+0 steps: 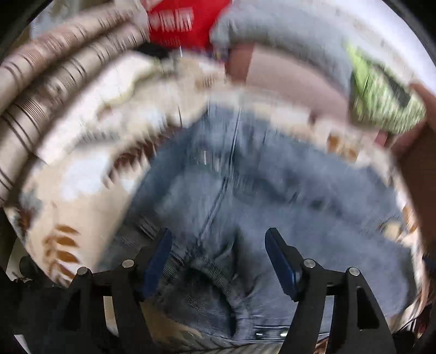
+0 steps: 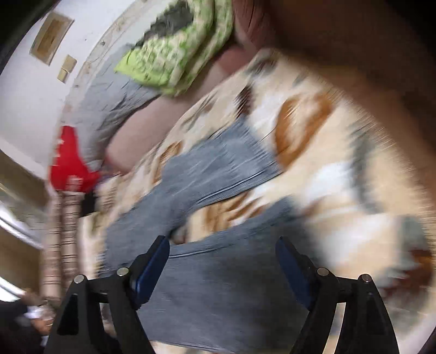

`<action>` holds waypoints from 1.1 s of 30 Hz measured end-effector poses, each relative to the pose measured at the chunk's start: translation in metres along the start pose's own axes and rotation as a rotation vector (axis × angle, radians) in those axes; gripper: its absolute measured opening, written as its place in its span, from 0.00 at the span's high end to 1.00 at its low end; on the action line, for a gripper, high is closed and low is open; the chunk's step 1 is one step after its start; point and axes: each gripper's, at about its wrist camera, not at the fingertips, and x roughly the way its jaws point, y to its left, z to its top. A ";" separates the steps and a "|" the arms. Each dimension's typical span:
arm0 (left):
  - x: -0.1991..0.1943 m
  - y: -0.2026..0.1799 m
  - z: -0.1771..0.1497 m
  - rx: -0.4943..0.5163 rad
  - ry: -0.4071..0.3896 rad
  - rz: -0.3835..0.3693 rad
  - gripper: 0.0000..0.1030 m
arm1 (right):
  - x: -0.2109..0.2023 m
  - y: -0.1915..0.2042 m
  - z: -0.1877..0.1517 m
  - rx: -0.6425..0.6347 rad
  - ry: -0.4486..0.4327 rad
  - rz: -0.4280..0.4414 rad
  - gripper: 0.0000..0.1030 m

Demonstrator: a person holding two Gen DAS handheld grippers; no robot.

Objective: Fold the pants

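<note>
Light blue jeans (image 1: pixel 272 190) lie spread on a cream bedspread with brown leaf shapes (image 1: pixel 76 196); the picture is blurred. My left gripper (image 1: pixel 218 234) hangs over the seat and crotch seam of the jeans, jaws open, nothing pinched between its blue pads (image 1: pixel 156 261). In the right wrist view the two legs of the jeans (image 2: pixel 212 163) run away in a V over the bedspread (image 2: pixel 340 163). My right gripper (image 2: pixel 221 241) stands open above the nearer leg, with cloth under it but not between the pads.
At the back of the bed lie a green patterned blanket (image 1: pixel 381 100) (image 2: pixel 174 51), a grey cloth (image 1: pixel 286 35), a red item (image 1: pixel 177 21) (image 2: pixel 69 163) and striped beige rolls (image 1: pixel 54 68). A blurred arm (image 1: pixel 419 168) shows at the right edge.
</note>
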 end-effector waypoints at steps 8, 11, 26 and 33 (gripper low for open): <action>-0.022 0.014 0.051 0.015 -0.104 -0.056 0.27 | 0.021 0.008 0.018 -0.066 0.015 -0.155 0.24; 0.001 0.033 0.096 -0.062 -0.083 -0.051 0.27 | 0.026 0.010 0.047 -0.061 -0.001 -0.185 0.24; 0.076 0.030 0.123 -0.012 0.088 0.025 0.77 | 0.086 0.026 0.074 -0.219 0.108 -0.434 0.79; 0.100 0.042 0.123 -0.021 0.158 0.086 0.71 | 0.099 0.012 0.053 -0.293 0.181 -0.610 0.53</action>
